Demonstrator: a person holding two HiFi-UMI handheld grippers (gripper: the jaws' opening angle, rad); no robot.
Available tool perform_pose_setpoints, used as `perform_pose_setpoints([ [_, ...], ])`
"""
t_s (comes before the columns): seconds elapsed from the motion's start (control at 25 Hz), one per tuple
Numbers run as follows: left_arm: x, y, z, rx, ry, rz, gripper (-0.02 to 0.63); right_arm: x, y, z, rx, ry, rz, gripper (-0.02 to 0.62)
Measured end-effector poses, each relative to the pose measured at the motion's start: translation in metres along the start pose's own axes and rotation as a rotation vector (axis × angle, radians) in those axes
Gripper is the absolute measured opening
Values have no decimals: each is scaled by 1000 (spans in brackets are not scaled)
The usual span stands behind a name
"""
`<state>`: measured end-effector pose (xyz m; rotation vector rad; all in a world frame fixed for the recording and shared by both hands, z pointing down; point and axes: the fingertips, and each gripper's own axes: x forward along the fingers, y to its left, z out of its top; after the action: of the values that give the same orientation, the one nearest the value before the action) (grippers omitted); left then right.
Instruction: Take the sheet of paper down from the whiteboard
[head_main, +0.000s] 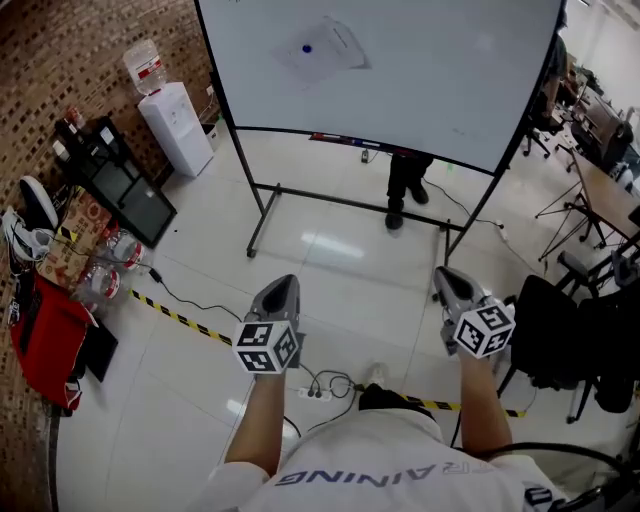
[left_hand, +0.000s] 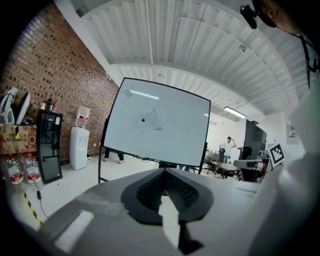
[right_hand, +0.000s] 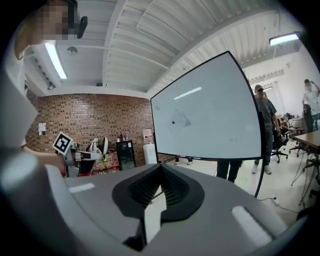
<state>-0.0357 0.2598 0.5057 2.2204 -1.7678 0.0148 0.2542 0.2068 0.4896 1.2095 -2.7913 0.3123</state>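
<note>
A white sheet of paper (head_main: 325, 45) hangs tilted on the big whiteboard (head_main: 420, 80), pinned by a blue magnet (head_main: 306, 47). The board stands a few steps ahead of me on a black frame. My left gripper (head_main: 283, 285) and right gripper (head_main: 447, 275) are held side by side at waist height, both shut and empty, far short of the board. In the left gripper view the paper (left_hand: 153, 120) sits upper-middle on the board, above the shut left gripper (left_hand: 162, 172). The right gripper view shows the paper (right_hand: 182, 120) on the board's left part, beyond the shut right gripper (right_hand: 160, 167).
Someone's legs (head_main: 405, 185) show behind the board. A water dispenser (head_main: 178, 125) and a black cabinet (head_main: 125, 180) stand at the left by the brick wall. A power strip and cables (head_main: 320, 390) lie near my feet. Black chairs (head_main: 560, 340) stand at the right.
</note>
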Motion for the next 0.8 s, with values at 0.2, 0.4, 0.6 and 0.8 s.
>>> perform_pose_setpoints([
  [0.2,67,5,33,6,-31,76,2,58,-61,26,-6,0,72,8],
  [0.4,123,3,62,19,-56,113,2,108,-104,56,-26,-16,137,8],
  [0.6,159,6,79,30,-70,130,2,145,-124,67,-30,-17,184,8],
  [0.8,191,22,88,25,-72,133,2,178,-137,75,-36,-20,196,8],
])
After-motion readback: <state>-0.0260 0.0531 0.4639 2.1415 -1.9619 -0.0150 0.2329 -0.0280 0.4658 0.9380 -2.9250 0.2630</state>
